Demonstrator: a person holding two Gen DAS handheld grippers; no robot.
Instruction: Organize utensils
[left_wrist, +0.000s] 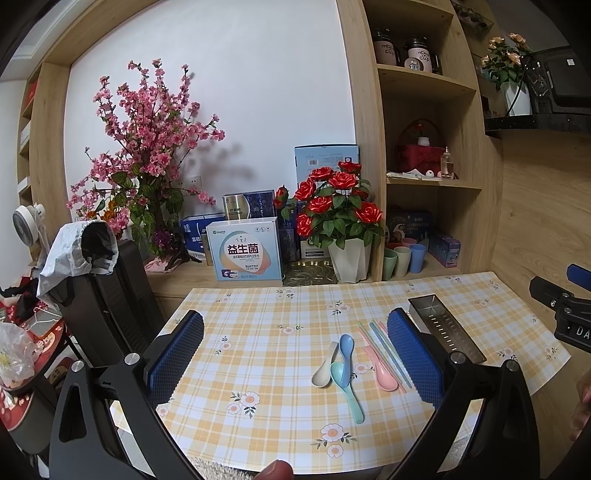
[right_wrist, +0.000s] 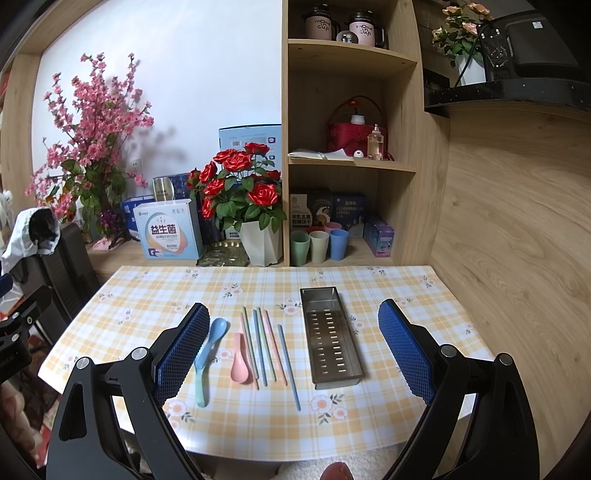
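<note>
Utensils lay loose on the checked tablecloth (right_wrist: 258, 424): a blue spoon (right_wrist: 212, 339), a pink spoon (right_wrist: 240, 363), a green spoon (left_wrist: 345, 387), a beige spoon (left_wrist: 325, 369) and pastel chopsticks (right_wrist: 264, 347), their long axes running roughly away from the cameras. The steel tray (right_wrist: 332, 336) sat just right of them, lengthwise the same way. The left gripper (left_wrist: 295, 362) and right gripper (right_wrist: 291, 354) both hung spread wide above the table, holding nothing

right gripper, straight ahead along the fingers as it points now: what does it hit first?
Most likely the metal tray or the chopsticks beside it on the table: both lie between the open fingers of the right gripper. Depth and tilt are unclear, so I can't say which comes first.
</note>
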